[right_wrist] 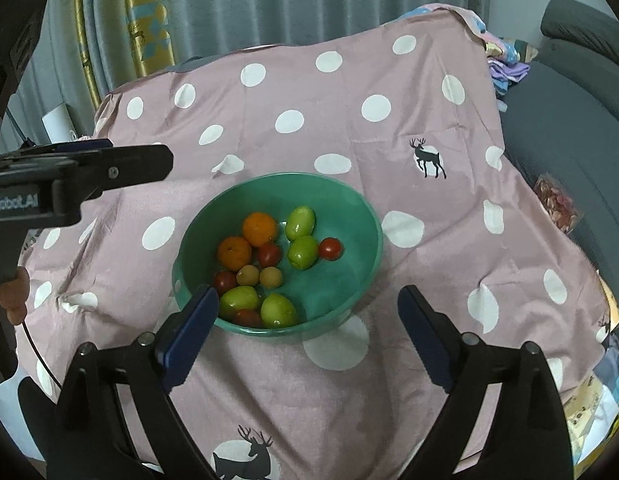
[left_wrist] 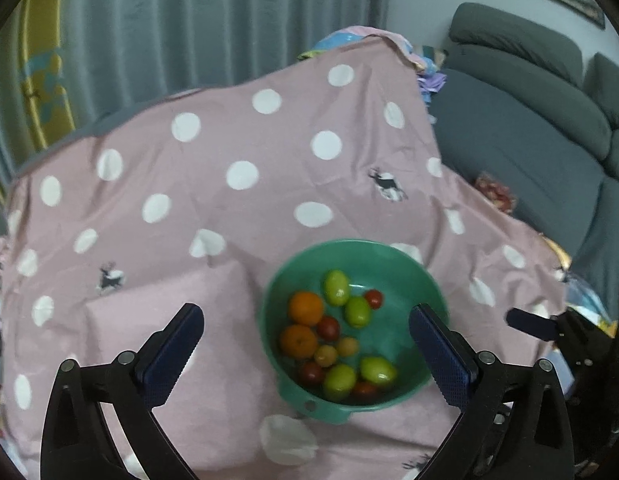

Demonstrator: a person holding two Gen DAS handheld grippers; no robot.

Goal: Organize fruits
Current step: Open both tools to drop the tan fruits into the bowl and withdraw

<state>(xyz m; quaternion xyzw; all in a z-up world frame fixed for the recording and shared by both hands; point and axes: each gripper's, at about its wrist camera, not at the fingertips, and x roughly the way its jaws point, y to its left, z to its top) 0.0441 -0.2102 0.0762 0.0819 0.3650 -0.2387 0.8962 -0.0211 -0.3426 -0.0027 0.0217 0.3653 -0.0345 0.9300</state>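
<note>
A: Hovering, both claws, above a green bowl [right_wrist: 365, 216] on the bench, which has a pink dotted cloth [right_wrist: 317, 120] over it.

B: Claw states?

A: Left claw [left_wrist: 305, 344] spread wide, nothing between the pads. Right claw [right_wrist: 309, 312] also released, empty. No earlier picture to compare, so that is all on the jaws.

B: Fruit location?

A: All in the bowl. Two oranges [right_wrist: 260, 229] touching each other at the far-left side in the right wrist view. Four green fruits [right_wrist: 300, 217], two up near the middle touching, two at the near rim side by side. Red tomatoes [right_wrist: 330, 248], one alone right of the upper green pair, one beside the oranges, one near the left pad of the right claw, one mostly hidden at the near rim. Two small tan fruits [right_wrist: 271, 277] side by side in the middle.

B: Anything on the cloth outside the bowl?

A: No fruit that I can see. Cloth has white dots and deer prints [right_wrist: 428, 158].

B: Claws relative to the bowl?

A: Right claw's left pad overlaps the bowl's near-left rim in its own view; touching or above, cannot tell. Left claw brackets the bowl in its own view, the right pad over the bowl's right edge. The left claw shows from the side at far left of the right wrist view.

B: Surroundings?

A: Grey sofa [left_wrist: 529, 128] to the right, grey curtain [left_wrist: 213, 20] behind. Fingers [right_wrist: 13, 294] of a hand at the left edge of the right wrist view.
</note>
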